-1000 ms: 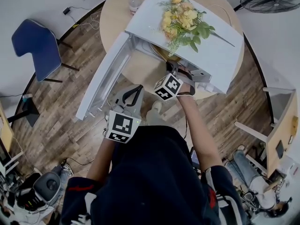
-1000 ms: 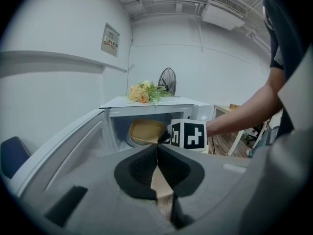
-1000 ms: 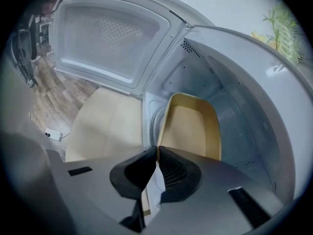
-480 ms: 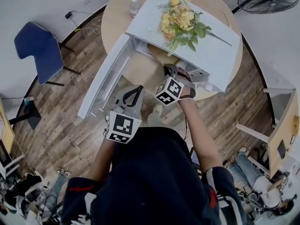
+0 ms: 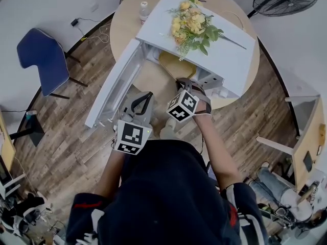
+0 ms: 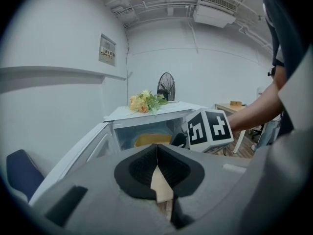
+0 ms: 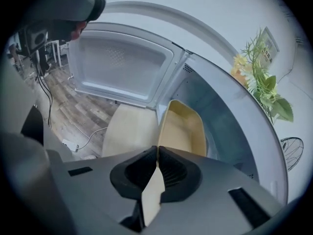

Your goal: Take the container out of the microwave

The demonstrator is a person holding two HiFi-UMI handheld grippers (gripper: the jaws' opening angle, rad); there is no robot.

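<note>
Round wooden table [image 5: 127,19]: my right gripper [image 7: 157,150] pinches the yellow plastic container [image 7: 183,129], not yet clear of the white microwave [image 5: 225,55]; left gripper [image 6: 156,147] closed, empty.

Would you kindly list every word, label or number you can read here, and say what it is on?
Nothing here is legible.
Wall plaque: print too small to read.
Bottle label: too small to read.
Left marker cube and right marker cube: coded patterns only, no words.
</note>
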